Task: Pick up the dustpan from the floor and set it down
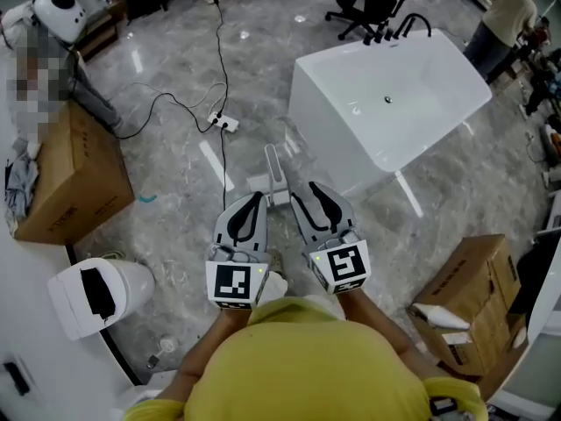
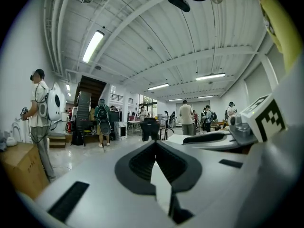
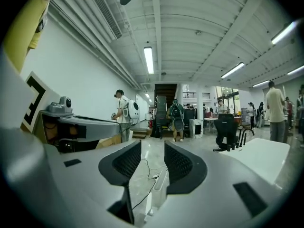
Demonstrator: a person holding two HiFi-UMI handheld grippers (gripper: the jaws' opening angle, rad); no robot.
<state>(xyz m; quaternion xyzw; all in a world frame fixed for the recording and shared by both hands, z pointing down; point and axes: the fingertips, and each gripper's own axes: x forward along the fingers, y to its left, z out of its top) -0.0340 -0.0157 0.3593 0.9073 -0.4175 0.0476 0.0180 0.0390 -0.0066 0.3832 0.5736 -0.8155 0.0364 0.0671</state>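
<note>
Hovering just short of the dustpan (image 1: 273, 175), both grippers hang empty, so nothing is done yet; the pickup, the lift and the set-down all look to be still ahead; the dustpan sits on the grey floor (image 1: 175, 174) beside the white bathtub (image 1: 386, 103), apart from both tools; left gripper (image 1: 259, 196) has its jaws pressed together on nothing; right gripper (image 1: 307, 191) shows a narrow gap, with the dustpan visible through it but untouched; its long axis runs along the handle, pointing away from the person; lying flat or raised, I cannot tell.
</note>
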